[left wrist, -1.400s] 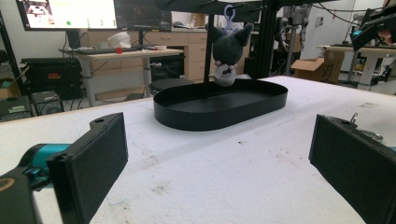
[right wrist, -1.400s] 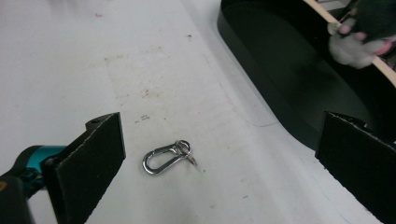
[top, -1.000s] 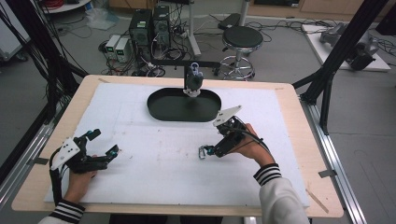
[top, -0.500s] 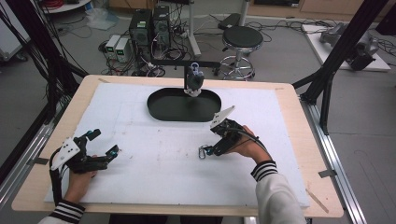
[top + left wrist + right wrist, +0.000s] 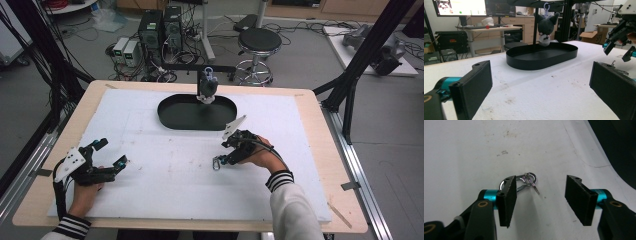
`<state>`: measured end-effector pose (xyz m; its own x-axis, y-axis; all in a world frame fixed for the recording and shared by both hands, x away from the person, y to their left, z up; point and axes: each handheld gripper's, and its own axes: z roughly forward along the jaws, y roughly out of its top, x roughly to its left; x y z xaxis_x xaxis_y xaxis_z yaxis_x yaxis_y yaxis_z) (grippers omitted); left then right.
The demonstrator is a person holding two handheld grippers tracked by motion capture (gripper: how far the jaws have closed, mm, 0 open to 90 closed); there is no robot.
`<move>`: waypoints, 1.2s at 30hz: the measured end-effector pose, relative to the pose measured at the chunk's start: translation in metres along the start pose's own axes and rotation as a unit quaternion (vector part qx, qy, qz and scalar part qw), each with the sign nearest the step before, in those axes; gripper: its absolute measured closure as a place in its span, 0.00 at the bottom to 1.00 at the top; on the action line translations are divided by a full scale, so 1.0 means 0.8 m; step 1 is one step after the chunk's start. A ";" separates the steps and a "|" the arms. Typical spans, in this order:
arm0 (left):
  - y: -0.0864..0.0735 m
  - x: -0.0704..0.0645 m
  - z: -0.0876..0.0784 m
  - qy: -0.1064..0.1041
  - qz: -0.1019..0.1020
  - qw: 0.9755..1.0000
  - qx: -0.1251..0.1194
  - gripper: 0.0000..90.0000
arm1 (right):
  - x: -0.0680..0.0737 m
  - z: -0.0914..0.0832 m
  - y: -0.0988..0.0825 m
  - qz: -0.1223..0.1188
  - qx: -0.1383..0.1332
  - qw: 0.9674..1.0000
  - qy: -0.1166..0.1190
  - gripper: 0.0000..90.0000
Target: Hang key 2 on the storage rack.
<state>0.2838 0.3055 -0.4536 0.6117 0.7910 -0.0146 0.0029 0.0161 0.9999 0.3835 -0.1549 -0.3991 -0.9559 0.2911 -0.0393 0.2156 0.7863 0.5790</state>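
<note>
High view: the right hand-held gripper (image 5: pixel 226 156) has edged slightly nearer the person, away from the one black tray (image 5: pixel 196 113) on the bench (image 5: pixel 150 200), and hangs over one metal clip (image 5: pixel 216 162), likely readying a grasp.

Left gripper view: left hand-held gripper (image 5: pixel 540 85) gapes empty; one plush toy (image 5: pixel 545 27) hangs behind the tray.

Right gripper view: jaws apart, the clip lies against one pad.
</note>
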 end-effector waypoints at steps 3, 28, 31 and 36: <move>0.000 0.000 0.000 0.000 0.000 1.000 0.000 0.05 | 0.000 0.003 0.000 -0.003 0.006 1.000 -0.002 0.52; 0.000 0.000 0.000 0.000 0.000 1.000 0.000 0.06 | 0.004 0.018 0.002 -0.040 0.034 0.999 0.007 0.82; 0.000 0.000 0.000 0.000 0.000 1.000 0.000 0.05 | 0.004 0.019 0.002 -0.044 0.032 0.998 0.009 0.85; 0.000 0.000 0.000 0.000 0.000 1.000 0.000 0.05 | 0.002 0.019 0.002 -0.043 0.028 0.999 0.013 0.90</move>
<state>0.2838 0.3055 -0.4536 0.6121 0.7906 -0.0153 0.0028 0.0172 0.9998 0.3854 -0.1448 -0.4105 -0.9760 0.2074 -0.0661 0.1423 0.8378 0.5271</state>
